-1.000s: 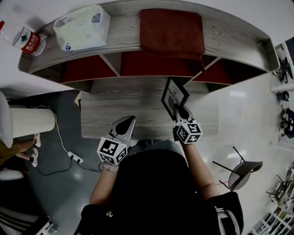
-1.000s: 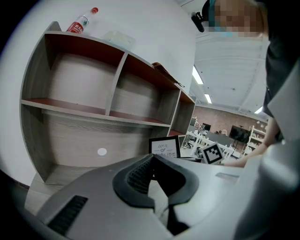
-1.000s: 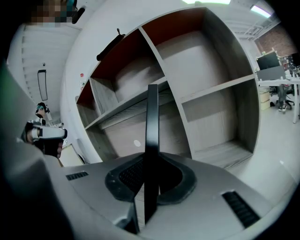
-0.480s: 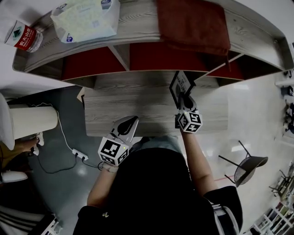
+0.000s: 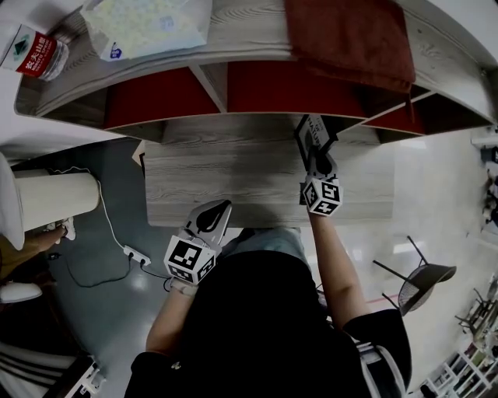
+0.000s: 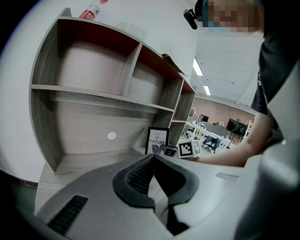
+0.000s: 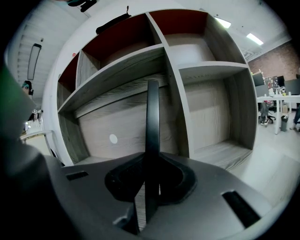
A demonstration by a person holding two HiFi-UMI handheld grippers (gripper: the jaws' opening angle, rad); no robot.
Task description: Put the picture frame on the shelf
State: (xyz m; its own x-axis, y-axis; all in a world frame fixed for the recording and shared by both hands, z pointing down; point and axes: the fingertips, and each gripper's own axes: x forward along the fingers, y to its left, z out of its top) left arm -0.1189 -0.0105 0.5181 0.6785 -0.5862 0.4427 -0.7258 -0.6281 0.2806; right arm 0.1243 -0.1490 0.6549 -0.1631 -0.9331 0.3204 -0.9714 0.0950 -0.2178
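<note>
**Head view:** your right gripper (image 5: 317, 169) has pushed the picture frame (image 5: 314, 134) farther from you vs a sec ago. It's gone from mid-way over the bottom board (image 5: 226, 179) to that board's far right, at the mouth of the shelf (image 5: 249, 23)'s lower bay. Your left gripper (image 5: 208, 221) has stayed parked at the near edge, left of centre.

**Left gripper view:** the jaws are together w/ nothing between them, so that gripper is idle. Beyond it the frame stands upright, print facing you, at the right end of the wide lower bay, just beside the divider (image 6: 177, 123). Can't tell from here if its base is actually touching the board; looks about down.

**Right gripper view:** the frame sits edge-on between the pads, clamped and vertical, w/ the bays right behind it.

So the carry looks nearly done. What's left, I'd say, is seating it and letting go.
</note>
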